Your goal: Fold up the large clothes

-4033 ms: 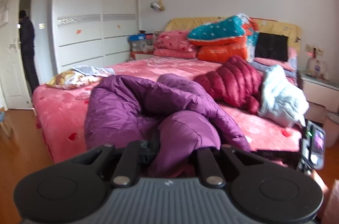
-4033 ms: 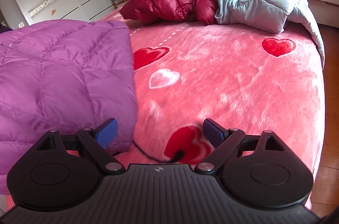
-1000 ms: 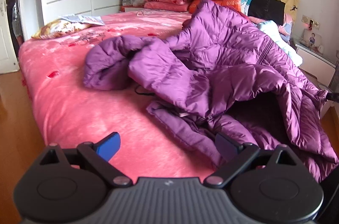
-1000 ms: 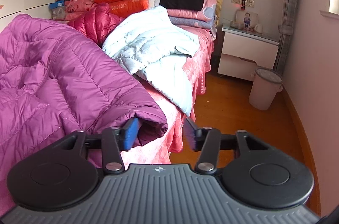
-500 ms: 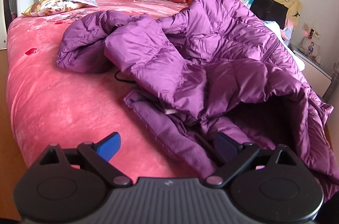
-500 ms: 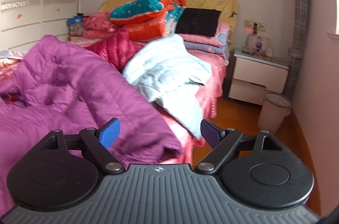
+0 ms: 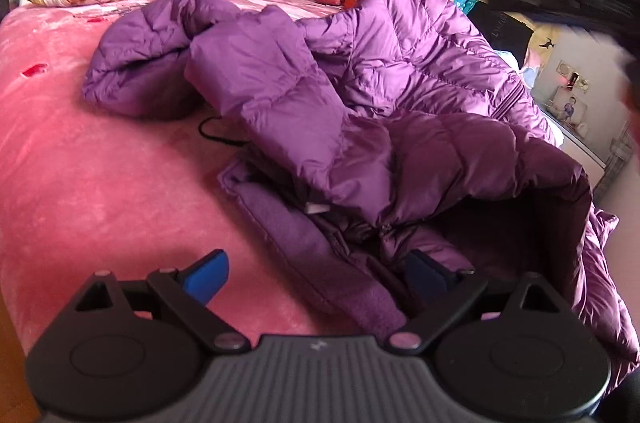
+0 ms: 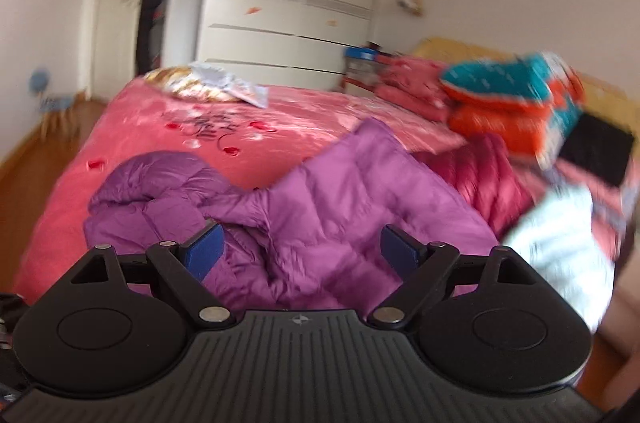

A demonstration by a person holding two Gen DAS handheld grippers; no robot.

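Purple down jacket [image 7: 400,95] rumpled on pink bed [image 7: 100,183], left gripper [image 7: 316,273] fingers closing astride its collar, right gripper [image 8: 300,249] fingers wide, empty

Bare bedspread [image 7: 100,159] lies open left of the purple jacket [image 7: 400,111]. Behind it, a red jacket [image 8: 492,175], white jacket [image 8: 560,235] and stacked quilts [image 8: 508,95] crowd the headboard end.

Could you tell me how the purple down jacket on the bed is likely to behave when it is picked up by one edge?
The purple down jacket lies crumpled in soft folds, so it will probably droop and drag rather than hold its shape. Its puffy quilting suggests it is light for its bulk. The shell looks shiny, so it may slip between the pads of the left claw, whose jaws are closing around its fleecy edge.
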